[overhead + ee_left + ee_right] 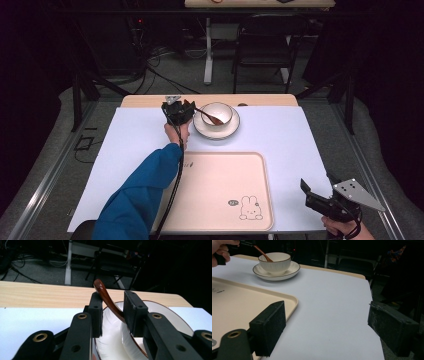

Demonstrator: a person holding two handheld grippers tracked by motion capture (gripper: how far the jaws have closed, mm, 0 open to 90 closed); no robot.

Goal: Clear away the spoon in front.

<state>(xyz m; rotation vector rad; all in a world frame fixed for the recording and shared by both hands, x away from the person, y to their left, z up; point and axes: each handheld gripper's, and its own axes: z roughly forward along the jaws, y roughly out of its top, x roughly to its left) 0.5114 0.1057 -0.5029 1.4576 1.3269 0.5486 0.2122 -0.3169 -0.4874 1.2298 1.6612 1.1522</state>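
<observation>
A white bowl (223, 108) stands on a white saucer (216, 132) at the far middle of the table. A brown spoon (210, 117) leans in the bowl with its handle sticking out to the left. My left gripper (192, 110) reaches the handle from the left. In the left gripper view the spoon handle (106, 296) runs slantwise between the jaws of the left gripper (113, 298), and a gap still shows beside it. My right gripper (325, 310) hovers open over the white cover at the near right, nothing between its jaws. It is also in the high view, right gripper (318, 185).
A beige tray (220, 185) with a rabbit print lies at the near middle, its right edge (292, 302) just left of my right gripper. A white cover (280, 135) spreads over the wooden table. A dark chair (265, 37) and cables sit beyond the far edge.
</observation>
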